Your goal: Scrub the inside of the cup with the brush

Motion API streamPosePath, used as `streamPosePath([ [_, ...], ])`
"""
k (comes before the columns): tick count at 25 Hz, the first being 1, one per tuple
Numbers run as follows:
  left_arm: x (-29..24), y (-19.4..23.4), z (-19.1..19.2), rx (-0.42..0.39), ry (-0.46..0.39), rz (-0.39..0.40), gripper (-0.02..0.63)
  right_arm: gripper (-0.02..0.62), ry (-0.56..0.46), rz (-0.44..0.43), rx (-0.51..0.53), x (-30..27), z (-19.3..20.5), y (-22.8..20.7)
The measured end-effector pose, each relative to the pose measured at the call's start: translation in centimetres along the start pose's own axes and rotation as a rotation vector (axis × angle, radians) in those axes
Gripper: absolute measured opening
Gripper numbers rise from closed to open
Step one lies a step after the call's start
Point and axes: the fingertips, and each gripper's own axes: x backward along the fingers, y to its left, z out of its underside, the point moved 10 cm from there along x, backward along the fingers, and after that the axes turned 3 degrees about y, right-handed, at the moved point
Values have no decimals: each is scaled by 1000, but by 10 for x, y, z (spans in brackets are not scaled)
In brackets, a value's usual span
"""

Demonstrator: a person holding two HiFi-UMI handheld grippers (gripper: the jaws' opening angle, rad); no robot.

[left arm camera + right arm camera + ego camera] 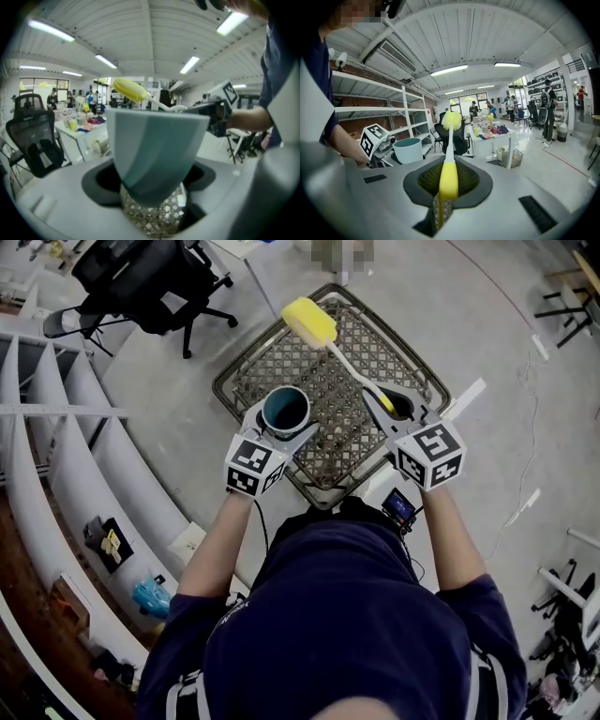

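While the left gripper (283,430) stood closed wide about the lower body of the cup (286,410), holding it upright with its teal mouth facing up, the right gripper (398,414) pinched the brush (345,364) at the yellow end of its handle (449,180). Both grippers hung over the wire basket (420,367). The yellow sponge head (309,322) pointed away from the person, well apart from the cup and not yet inside it. Judged risks: the long, thin shaft, gripped only at its far end, would probably flex or swing, so the head could strike the rim rather than enter. A sideways push there might rock the tapered cup in the jaws or slide it free into the basket. Hard scrubbing could likewise twist the handle between the right pads.
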Motion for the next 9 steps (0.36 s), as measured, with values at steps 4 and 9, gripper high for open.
streamPosePath([
  [4,1,-1,1,7,-5,1,356,31,6,-1,4,1,1,3],
  [9,3,-1,4,13,-11,2,356,31,9,-3,7,-1,0,9],
])
